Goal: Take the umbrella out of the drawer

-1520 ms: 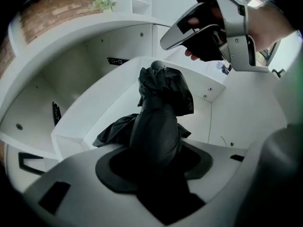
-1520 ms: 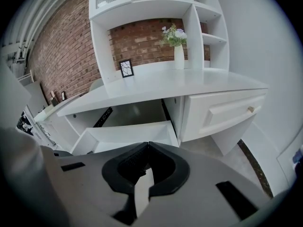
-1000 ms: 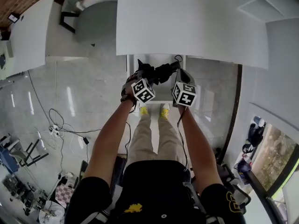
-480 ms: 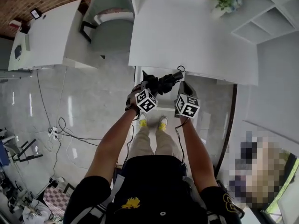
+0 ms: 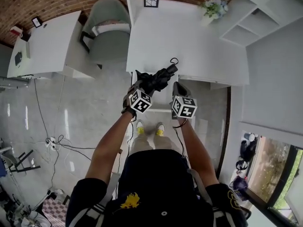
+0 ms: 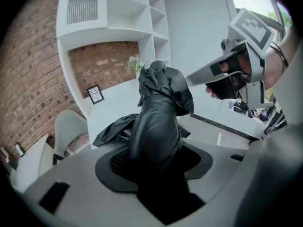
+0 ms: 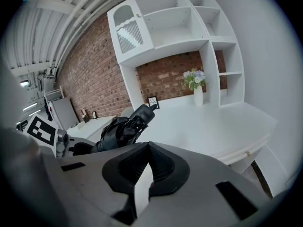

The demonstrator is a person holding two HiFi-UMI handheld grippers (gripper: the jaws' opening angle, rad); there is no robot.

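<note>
A black folded umbrella [image 5: 155, 78] hangs in the air in front of the white desk [image 5: 184, 37], with its handle and strap loop pointing up and to the right. My left gripper [image 5: 145, 87] is shut on its fabric body, which fills the left gripper view [image 6: 158, 126] between the jaws. My right gripper [image 5: 177, 85] hovers just right of the umbrella, apart from it, with its jaws together and nothing between them [image 7: 147, 148]. In the right gripper view the umbrella [image 7: 124, 126] lies to the left. Below my hands, part of the white drawer [image 5: 163, 108] shows.
A grey chair [image 5: 109, 27] stands left of the desk, and a second white table [image 5: 47, 41] lies further left. On the desk are a flower vase [image 5: 210, 8] and a small picture frame [image 5: 151, 0]. White shelves [image 5: 251, 18] rise at the right. Cables [image 5: 57, 141] lie on the floor.
Both grippers have risen, the left one carrying the umbrella up from the drawer. The head view has tilted up, bringing the desk top, the chair and the brick wall into sight.
</note>
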